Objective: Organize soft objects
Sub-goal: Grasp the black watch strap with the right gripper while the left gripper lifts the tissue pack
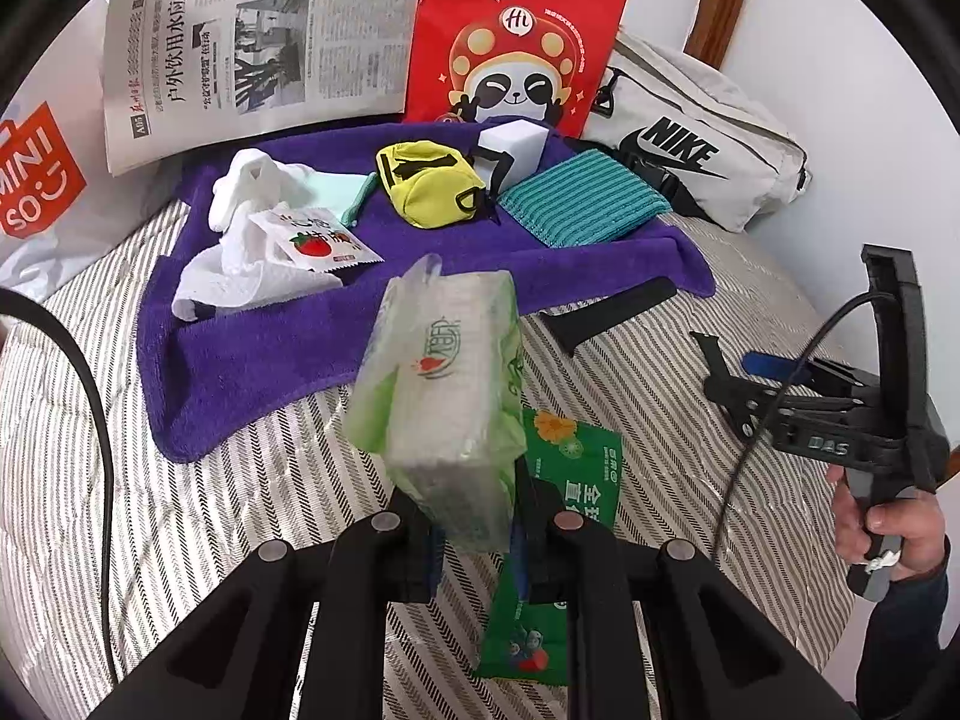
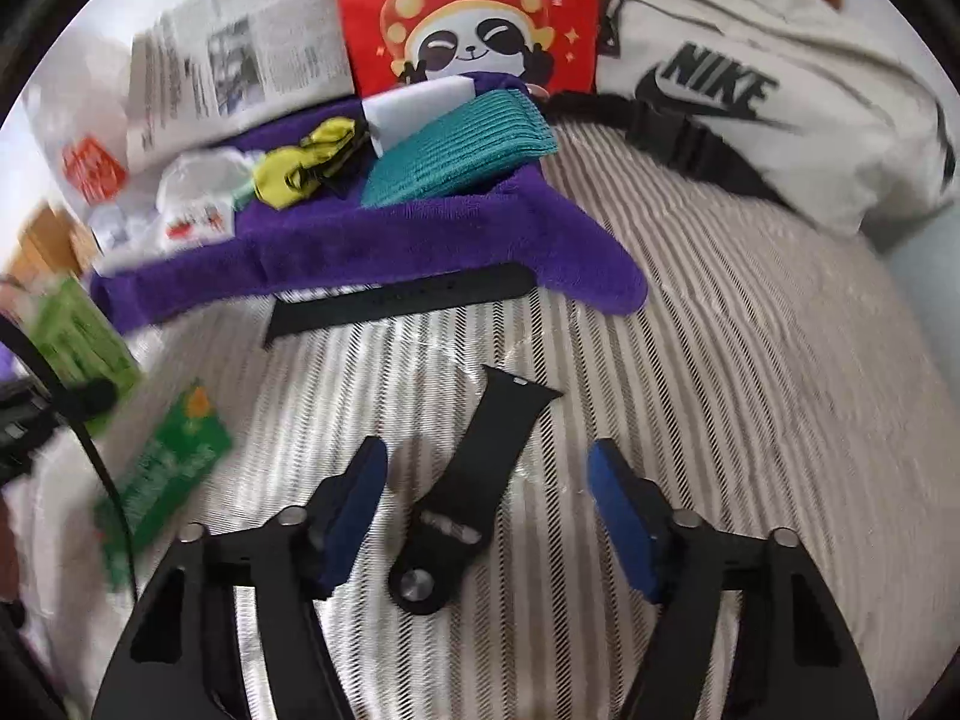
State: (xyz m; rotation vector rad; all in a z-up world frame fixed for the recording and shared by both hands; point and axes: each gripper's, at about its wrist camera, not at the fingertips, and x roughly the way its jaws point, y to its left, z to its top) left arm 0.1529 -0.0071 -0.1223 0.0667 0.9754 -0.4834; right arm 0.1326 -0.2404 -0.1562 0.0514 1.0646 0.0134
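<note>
While left gripper (image 1: 474, 516) clamps green tissue pack (image 1: 441, 384), pack hangs lifted above striped bedcover (image 1: 660, 396), near purple towel (image 1: 252, 354). Right gripper (image 2: 486, 516) half open, nothing gripped, blue pads (image 2: 618, 516) either side of short black watch strap (image 2: 468, 480) lying on bedcover.

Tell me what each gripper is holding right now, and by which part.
The left gripper is shut on the tissue pack, clamping its near lower end. The right gripper holds nothing; its open jaws straddle the black watch strap.
</note>
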